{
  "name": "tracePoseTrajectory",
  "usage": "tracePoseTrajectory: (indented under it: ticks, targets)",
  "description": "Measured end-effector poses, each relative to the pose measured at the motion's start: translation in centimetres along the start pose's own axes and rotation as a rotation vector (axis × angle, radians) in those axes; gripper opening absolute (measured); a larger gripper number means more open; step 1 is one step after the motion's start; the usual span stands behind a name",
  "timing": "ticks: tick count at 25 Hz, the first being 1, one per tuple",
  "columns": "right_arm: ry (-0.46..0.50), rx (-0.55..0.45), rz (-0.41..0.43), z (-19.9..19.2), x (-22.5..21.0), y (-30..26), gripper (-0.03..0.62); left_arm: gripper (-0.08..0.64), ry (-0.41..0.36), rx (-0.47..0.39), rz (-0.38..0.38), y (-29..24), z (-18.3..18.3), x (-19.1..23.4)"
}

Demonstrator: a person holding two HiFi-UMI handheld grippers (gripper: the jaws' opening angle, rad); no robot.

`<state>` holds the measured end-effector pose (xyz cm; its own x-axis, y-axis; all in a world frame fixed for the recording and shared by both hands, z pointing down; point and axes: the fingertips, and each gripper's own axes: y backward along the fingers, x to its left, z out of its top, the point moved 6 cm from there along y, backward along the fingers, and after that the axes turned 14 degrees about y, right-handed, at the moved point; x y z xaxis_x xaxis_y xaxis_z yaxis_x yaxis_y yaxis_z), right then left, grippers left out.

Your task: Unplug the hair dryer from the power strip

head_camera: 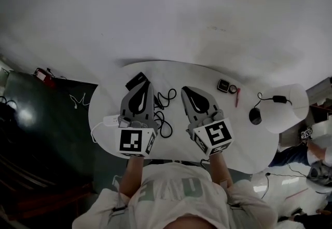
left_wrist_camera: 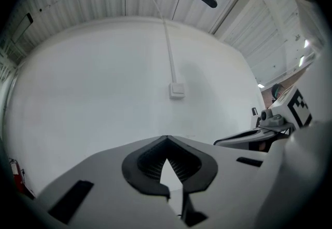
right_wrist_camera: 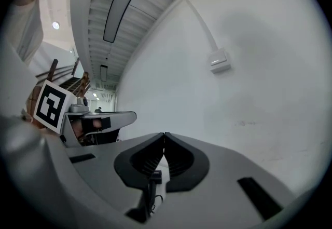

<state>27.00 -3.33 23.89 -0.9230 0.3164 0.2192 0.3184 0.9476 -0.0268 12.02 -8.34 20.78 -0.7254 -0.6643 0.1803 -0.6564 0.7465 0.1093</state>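
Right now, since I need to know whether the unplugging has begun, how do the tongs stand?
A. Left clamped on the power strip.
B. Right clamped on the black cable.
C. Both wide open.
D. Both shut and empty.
D: the left tongs and the right tongs each show their tips meeting with nothing between them, while the power strip and black cable lie ungripped.
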Motion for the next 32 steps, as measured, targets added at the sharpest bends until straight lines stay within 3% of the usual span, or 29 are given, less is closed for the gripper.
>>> tracePoseTrajectory:
  ticks: [5, 9, 18, 25, 32]
  targets:
    - [0.037, -0.015, 0.025, 0.4, 0.4, -0.9, 0.02, 0.006, 0.003, 0.013, -0.004, -0.1, 0.2, 0.8]
    - [0.063, -0.013, 0.075, 0.9, 1.7, -2.5, 0.02, 0.006, 0.006, 0.012, 0.039, 0.8, 0.1, 2.9]
    - [0.035, -0.033, 0.236, 0.9, 6.5, -7.5, 0.02, 0.006, -0.021, -0.005, 0.211, 5.6, 0.4, 8.4]
    - [0.076, -0.026, 0.371, 1.3, 11.3, -11.4, 0.02, 0.006, -0.026, -0.006, 0.341, 9.4, 0.1, 13.1]
    - [0.078, -0.011, 0.505, 0.7, 15.5, -14.0, 0.02, 0.006, 0.019, -0.003, 0.466, 12.9, -1.7, 15.9]
